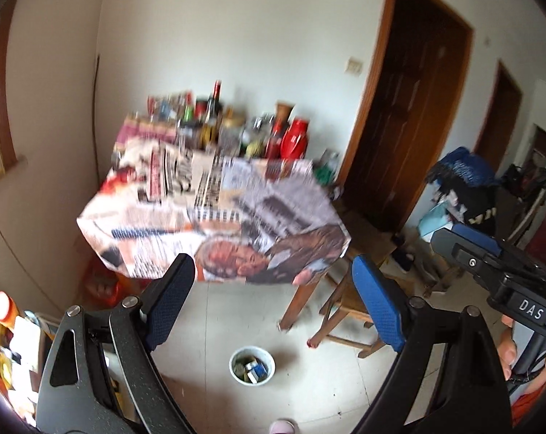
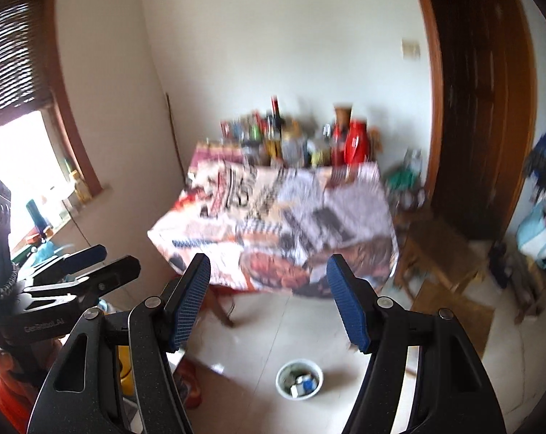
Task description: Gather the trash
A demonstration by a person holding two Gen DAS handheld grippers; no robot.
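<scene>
Left wrist view looks down across a room toward a desk draped in printed newspaper sheets, with a crowd of bottles and jars standing along its far edge by the wall. The left gripper hangs above the tiled floor with its blue-padded jaws spread wide and nothing between them. Below it on the floor, just in front of the desk, sits a small white bowl with bits of trash inside, among them small blue and white packets. A wooden stool stands beside the desk's leg, and a dark wooden door lies to the right. At the right edge of this view the right gripper shows from the side, held by a hand.

Right wrist view gives much the same scene, blurred. The right gripper is released too, its jaws apart and empty, and the white bowl lies on the floor beneath it. The left gripper appears at the left edge, near a bright window.
</scene>
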